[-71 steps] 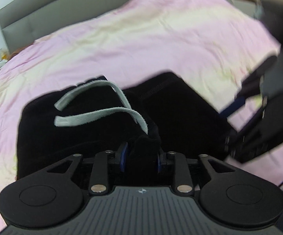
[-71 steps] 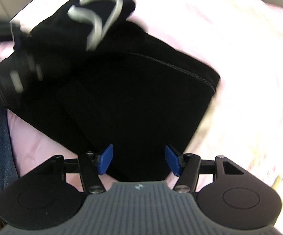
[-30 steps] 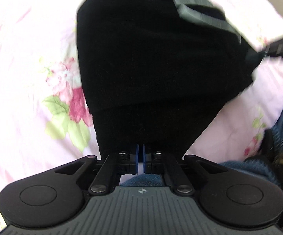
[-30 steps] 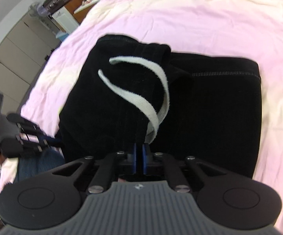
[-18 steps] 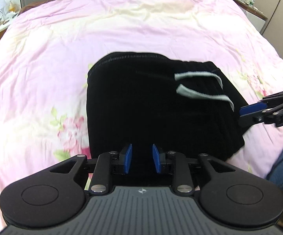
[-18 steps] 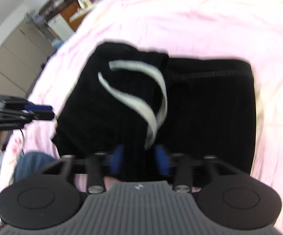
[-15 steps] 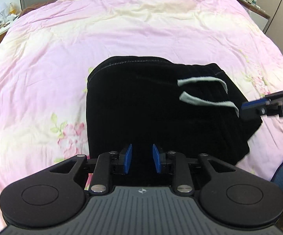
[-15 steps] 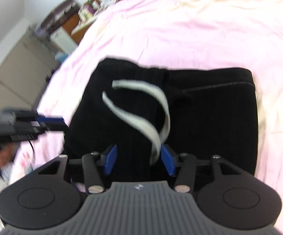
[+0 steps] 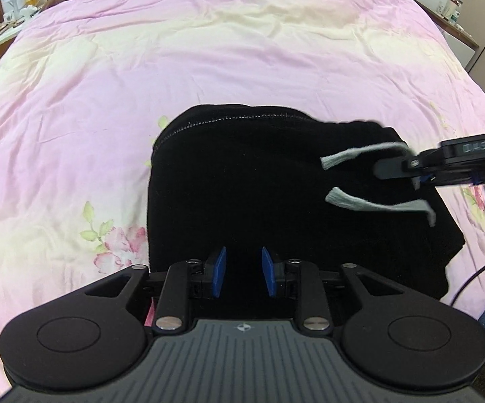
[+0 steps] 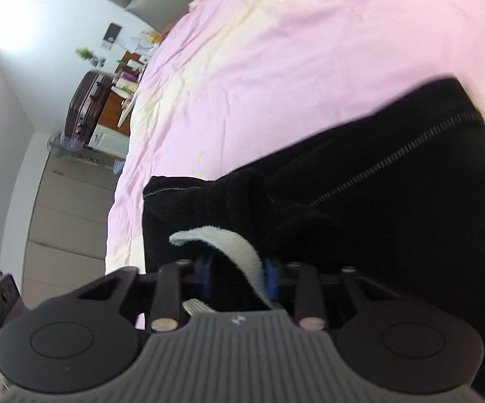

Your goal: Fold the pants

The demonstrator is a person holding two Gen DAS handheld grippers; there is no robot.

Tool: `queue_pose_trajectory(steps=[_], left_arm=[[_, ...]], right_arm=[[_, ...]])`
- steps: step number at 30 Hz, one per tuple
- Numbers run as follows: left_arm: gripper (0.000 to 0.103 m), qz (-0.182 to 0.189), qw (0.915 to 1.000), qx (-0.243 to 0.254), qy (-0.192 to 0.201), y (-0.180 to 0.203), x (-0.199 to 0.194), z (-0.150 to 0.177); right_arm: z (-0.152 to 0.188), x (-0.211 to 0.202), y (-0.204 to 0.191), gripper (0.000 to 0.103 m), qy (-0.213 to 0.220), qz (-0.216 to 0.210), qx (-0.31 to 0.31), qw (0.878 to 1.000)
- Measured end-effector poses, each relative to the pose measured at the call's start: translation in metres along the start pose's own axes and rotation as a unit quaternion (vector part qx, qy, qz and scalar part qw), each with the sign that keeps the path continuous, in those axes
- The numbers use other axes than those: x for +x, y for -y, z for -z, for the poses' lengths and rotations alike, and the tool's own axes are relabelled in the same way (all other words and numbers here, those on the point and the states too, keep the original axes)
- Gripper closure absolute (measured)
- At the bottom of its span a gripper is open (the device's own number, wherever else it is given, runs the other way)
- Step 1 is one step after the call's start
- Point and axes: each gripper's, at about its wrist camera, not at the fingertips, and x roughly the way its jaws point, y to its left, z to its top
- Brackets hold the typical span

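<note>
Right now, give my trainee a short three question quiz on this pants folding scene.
1. True or false: the left gripper has its jaws closed on the black pants.
2. What pale strips lie on the pants? A) drawstring ends B) socks C) price tags
3. Fill in: the pants lie on a ____ floral bedspread.

Key:
1. False; the jaws stand apart, gripping nothing.
2. A, the drawstring ends.
3. Pink bedspread.

Bright even daylight; fisheye bending at edges; right view motion-blurred, wall glare.
</note>
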Motion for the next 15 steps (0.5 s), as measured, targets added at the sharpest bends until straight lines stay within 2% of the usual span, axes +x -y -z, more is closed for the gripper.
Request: queue_pose_trajectory(steps=[5,9,12,15], left_arm=[[0.072,-0.004,0.999,-0.019,0.041,-0.004,-0.018,-0.01],[0.072,0.019,0.9963,-0.035,0.076,0.002,-0.031,-0.018],[0.072,0.011,0.9962,-0.028,0.081,0.012,-0.028,-0.023],[0.072,0.017,0.9963,-0.028,0.079,0.019,-0.019,-0.027]], right_arm=[[-0.021,-0.03,-0.065,0.089,0.007,-0.013,-0.093,0.996],[-0.04,-0.069,-0.103,0.089,0.027,-0.015,-0.146,0.989],[-0.056,-0.09,-0.095,0.089,0.03,0.015,-0.136,0.99],[-0.065,-0.099,-0.059,0.089,0.033,0.058,-0.1,0.993]])
